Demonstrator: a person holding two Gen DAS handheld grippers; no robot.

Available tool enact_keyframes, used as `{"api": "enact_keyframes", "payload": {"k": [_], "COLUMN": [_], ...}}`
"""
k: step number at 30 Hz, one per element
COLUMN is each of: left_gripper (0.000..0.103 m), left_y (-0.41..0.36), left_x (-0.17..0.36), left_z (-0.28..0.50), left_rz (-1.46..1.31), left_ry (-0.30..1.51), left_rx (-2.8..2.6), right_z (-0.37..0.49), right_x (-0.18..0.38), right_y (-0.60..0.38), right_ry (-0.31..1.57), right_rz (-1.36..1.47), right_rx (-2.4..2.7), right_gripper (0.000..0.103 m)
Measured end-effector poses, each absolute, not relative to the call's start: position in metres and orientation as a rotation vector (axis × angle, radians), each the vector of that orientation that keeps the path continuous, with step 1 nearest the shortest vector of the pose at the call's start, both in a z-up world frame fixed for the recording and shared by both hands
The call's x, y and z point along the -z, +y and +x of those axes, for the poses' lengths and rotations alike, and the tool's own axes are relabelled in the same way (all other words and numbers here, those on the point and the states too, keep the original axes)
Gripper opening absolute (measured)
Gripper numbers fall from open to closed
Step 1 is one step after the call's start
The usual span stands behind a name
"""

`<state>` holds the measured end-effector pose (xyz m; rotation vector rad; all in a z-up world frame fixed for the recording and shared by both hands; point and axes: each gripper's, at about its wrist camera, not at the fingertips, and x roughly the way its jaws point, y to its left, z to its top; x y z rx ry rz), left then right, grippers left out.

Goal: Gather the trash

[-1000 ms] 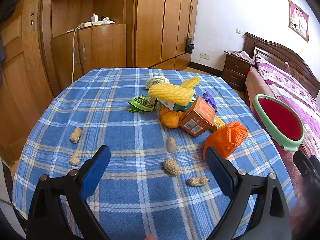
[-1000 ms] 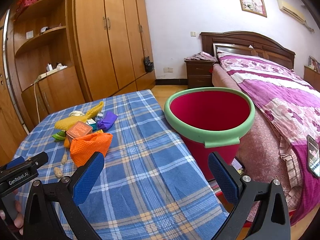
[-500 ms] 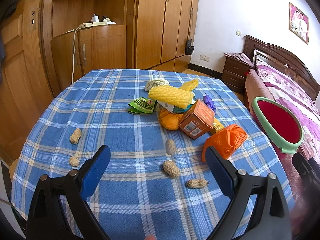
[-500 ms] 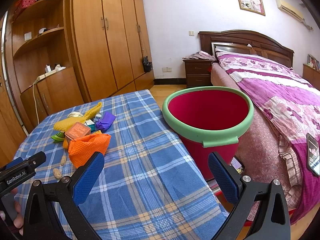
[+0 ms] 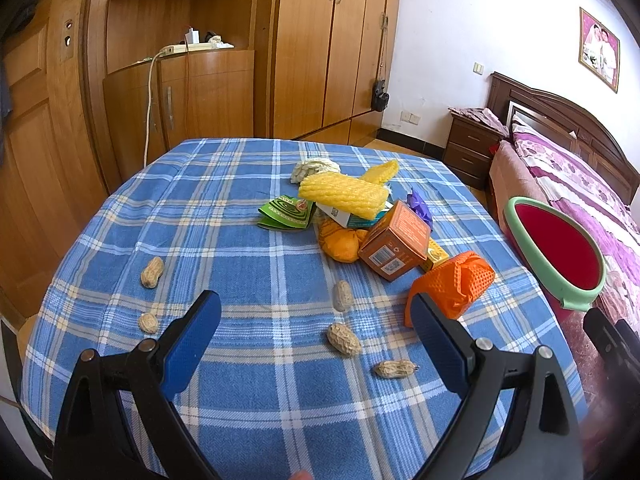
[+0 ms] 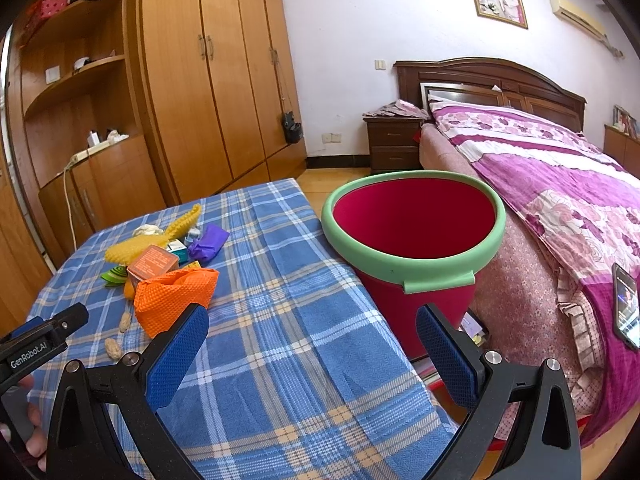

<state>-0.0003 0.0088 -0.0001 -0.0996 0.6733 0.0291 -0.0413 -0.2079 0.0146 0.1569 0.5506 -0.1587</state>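
Observation:
A pile of trash lies on the blue plaid table (image 5: 248, 248): yellow foam netting (image 5: 344, 194), a green wrapper (image 5: 286, 212), an orange box (image 5: 394, 248), an orange mesh piece (image 5: 452, 284), a purple wrapper (image 5: 418, 208) and several peanuts (image 5: 344, 338). My left gripper (image 5: 316, 344) is open and empty above the near side of the table, short of the pile. My right gripper (image 6: 312, 348) is open and empty over the table's right edge, facing the red bin with a green rim (image 6: 414, 236). The pile also shows in the right wrist view (image 6: 172, 300).
The bin (image 5: 556, 248) stands off the table's right side, against a bed with a purple flowered cover (image 6: 560, 184). Wooden wardrobes (image 5: 312, 48) and a shelf unit stand behind the table. A phone (image 6: 626, 304) lies on the bed.
Both grippers have pulled back slightly, so the trash pile and the bin look a little farther off. Nothing on the table has moved. Both grippers stay open.

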Motion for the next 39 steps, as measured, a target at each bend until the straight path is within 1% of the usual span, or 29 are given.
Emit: {"api": "enact_keyframes", "payload": {"k": [14,25,39], "left_gripper": [0.095,0.095,0.095], "left_y": [0.009,0.025,0.053], "left_x": [-0.001,-0.004,0.003], "left_z": [0.0,0.002,0.015], "left_rz": [-0.1,-0.117,-0.137], "left_ry": [0.665,0.664,0.692], "left_rx": [-0.03,-0.049,-0.107], "right_z": [-0.04,-0.038,-0.006], "right_x": [-0.013,-0.014,-0.023], "right_y": [-0.209,-0.207,-0.175], "right_ry": [0.556,0.554,0.593], "right_rz": [0.164,0.159,0.13], "right_rx": [0.162,0.145,0.011], "right_gripper": [0.103,0.103,0.103]}}
